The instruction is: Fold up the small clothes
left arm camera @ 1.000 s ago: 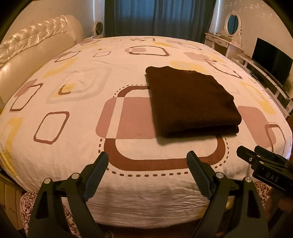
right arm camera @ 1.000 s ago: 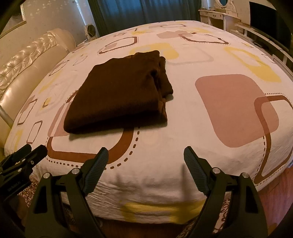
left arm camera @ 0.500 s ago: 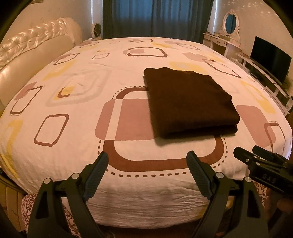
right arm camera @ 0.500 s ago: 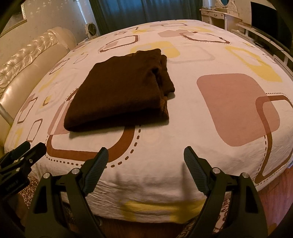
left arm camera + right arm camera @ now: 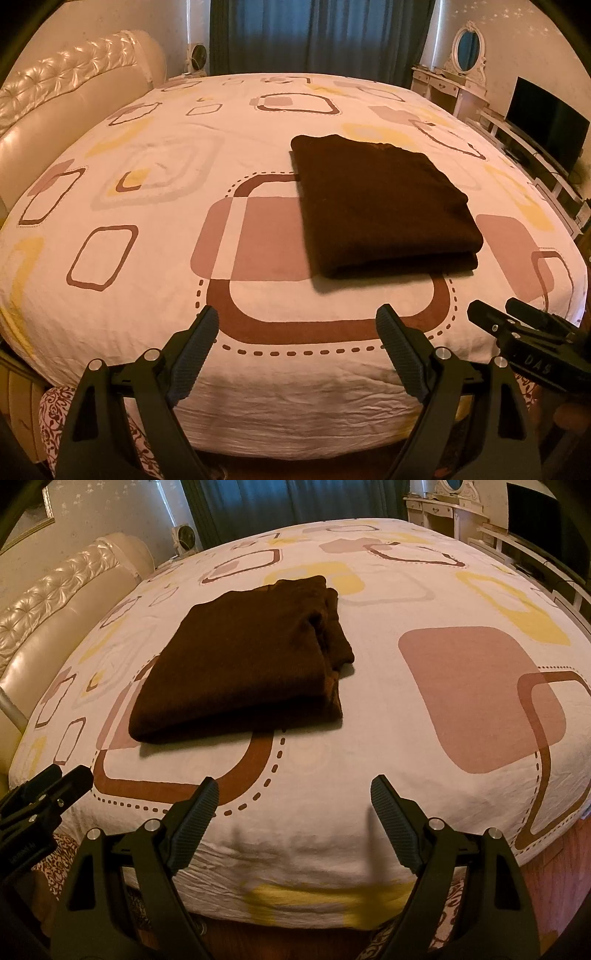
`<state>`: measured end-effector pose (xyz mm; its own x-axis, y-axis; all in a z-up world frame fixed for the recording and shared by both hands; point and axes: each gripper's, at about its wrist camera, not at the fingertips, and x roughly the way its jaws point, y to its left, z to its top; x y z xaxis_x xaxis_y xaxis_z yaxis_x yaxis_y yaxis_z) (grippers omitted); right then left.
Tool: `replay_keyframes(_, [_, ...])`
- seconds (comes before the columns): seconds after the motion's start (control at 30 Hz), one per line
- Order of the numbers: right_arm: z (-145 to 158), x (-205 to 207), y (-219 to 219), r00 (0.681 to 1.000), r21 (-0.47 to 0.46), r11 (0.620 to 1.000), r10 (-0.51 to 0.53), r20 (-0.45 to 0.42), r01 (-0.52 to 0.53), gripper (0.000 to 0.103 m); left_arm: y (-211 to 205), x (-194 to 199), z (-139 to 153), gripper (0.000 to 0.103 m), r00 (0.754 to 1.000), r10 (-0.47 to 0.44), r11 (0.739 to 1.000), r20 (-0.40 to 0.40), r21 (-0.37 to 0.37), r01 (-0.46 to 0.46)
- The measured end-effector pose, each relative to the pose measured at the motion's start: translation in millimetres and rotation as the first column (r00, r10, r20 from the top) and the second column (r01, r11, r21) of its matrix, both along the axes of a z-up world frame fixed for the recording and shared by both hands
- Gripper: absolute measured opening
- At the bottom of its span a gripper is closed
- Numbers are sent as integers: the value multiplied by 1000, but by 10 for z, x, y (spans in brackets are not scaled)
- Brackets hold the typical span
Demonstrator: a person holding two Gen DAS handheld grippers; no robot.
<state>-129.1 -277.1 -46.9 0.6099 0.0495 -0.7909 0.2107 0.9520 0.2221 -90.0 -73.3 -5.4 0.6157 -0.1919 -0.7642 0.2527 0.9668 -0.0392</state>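
Holding left tongs (image 5: 297, 325) and right tongs (image 5: 291, 797) wide open, gripping nothing, clear of folded sweater (image 5: 380, 206) lying on bed (image 5: 147, 258), apparently finished.

Folded brown garment (image 5: 384, 206): thick knit-like cloth, matt, slightly fuzzy. Bedsheet (image 5: 155, 280): thin woven cotton-like cloth, matt, printed, creased along the near edge. Headboard (image 5: 62, 96) at left: tufted leather-look padding, glossy, pearly sheen. Curtain (image 5: 317, 33) at far side: heavy matt fabric. Left gripper (image 5: 297, 347) and right gripper (image 5: 293, 816): black matt plastic arms, ribbed rubbery pads (image 5: 195, 350), small shiny metal screws. TV screen (image 5: 546, 122) at right: dark, glossy. Dresser (image 5: 447, 86): painted wood, satin.
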Motion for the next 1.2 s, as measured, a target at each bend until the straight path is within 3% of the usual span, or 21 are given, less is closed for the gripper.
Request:
replay_keyframes(0.73, [-24, -4, 27, 1000, 6, 1000, 11, -12, -11, 84, -7, -7, 8, 86, 1000, -1, 1000, 2, -4, 1])
replay_keyframes(0.9, [-23, 6, 10, 1000, 8, 1000, 13, -12, -13, 84, -12, 11, 19, 89, 1000, 8, 1000, -11, -28, -8])
replay_keyframes(1.07, [-19, 14, 8, 1000, 23, 1000, 19, -12, -18, 84, 40, 46, 165, 90, 1000, -7, 997, 28, -77, 9])
replay_keyframes(1.2, [116, 85, -75, 999, 76, 997, 33, 10, -34, 84, 275, 334, 406, 90, 994, 80, 989, 80, -127, -70])
